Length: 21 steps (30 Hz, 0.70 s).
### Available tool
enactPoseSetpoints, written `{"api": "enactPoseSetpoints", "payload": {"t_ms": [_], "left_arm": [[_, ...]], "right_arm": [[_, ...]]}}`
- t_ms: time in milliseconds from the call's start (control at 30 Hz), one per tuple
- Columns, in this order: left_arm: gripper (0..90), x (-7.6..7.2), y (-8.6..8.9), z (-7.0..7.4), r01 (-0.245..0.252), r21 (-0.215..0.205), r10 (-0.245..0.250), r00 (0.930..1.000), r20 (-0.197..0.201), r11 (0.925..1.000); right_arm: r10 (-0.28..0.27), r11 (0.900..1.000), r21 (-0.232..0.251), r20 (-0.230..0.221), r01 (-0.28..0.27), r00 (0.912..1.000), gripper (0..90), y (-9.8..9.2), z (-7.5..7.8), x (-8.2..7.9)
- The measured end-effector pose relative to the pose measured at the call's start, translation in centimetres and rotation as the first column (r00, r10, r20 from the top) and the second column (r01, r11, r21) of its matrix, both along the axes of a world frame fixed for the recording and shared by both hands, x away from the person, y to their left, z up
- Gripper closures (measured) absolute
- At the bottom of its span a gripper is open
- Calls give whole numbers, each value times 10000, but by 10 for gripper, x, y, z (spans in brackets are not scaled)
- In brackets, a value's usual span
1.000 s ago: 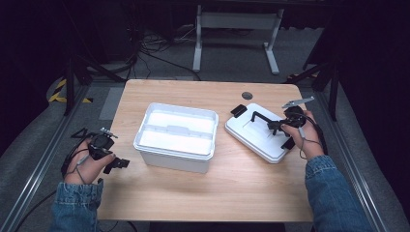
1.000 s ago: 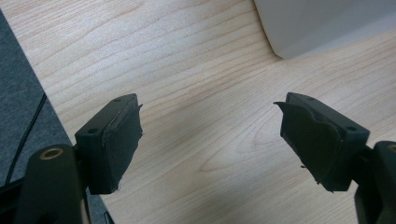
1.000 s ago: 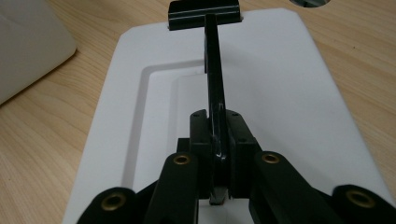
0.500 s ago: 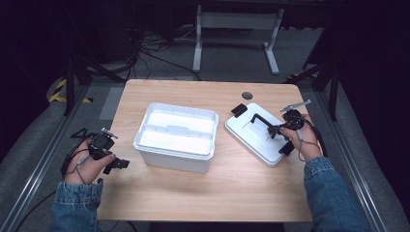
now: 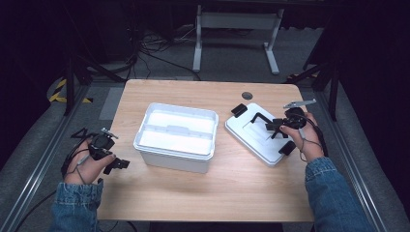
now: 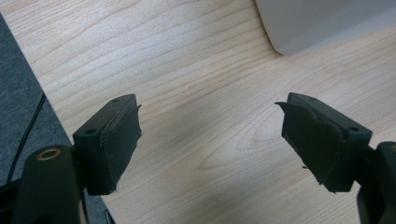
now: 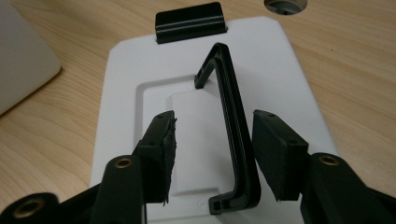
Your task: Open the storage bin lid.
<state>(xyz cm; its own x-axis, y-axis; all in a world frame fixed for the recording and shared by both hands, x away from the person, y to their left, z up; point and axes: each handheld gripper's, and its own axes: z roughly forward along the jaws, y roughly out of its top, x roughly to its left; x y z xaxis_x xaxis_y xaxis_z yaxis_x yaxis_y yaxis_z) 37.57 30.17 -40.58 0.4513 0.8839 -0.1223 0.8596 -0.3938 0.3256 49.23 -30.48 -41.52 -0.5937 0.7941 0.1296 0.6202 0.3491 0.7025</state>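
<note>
Between the right tongs [image 7: 212, 156] sits the black handle [image 7: 231, 126] of the white lid [image 5: 258, 133]; jaws have just been opening, pads stand off the handle on both sides, nothing gripped. Lid lies flat on the bench [image 5: 232, 193], under and ahead of the right tongs, black latch [image 7: 190, 21] at its far end, second latch [image 5: 286, 148] near the wrist. Step looks like release after setting the lid down. Next move likely: back the right tongs up and away without snagging the raised handle, which stays between the jaws. Left tongs [image 6: 210, 140] spread wide, empty, over bare wood at the bench's near left edge; corner of the white bin [image 6: 322, 23] ahead and to their right. Open bin [image 5: 176, 135] sits between the two tongs, just beside the lid. Cable hole [image 5: 247, 95] beyond the lid. Nothing else blocks the retreat; bench edge close behind the left tongs
</note>
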Motion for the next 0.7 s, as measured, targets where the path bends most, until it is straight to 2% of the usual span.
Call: {"api": "enactPoseSetpoints", "payload": {"t_ms": [167, 300, 467, 600, 700], "left_arm": [[201, 0, 0, 1, 60, 44, -60, 10000, 27, 10000], [201, -1, 0, 1, 61, 50, -61, 10000, 11, 10000], [201, -1, 1, 1, 126, 147, -127, 9999, 72, 9998], [201, -4, 0, 1, -5, 37, 5, 10000, 19, 10000], [201, -5, 2, 2, 40, 106, -40, 10000, 50, 9999]], "right_arm": [[9, 9998, -175, 488, -1, 9988, 479, 2, 14, -7], [209, 9997, -97, 751, -203, 9970, 479, 6, 27, -17], [606, 9982, -110, 1078, -597, 9923, 483, 13, 40, -32], [1094, 9940, -64, 1150, -1094, 9873, 489, 23, 49, -46], [1378, 9904, -79, 1147, -1378, 9838, 491, 29, 51, -53]]}}
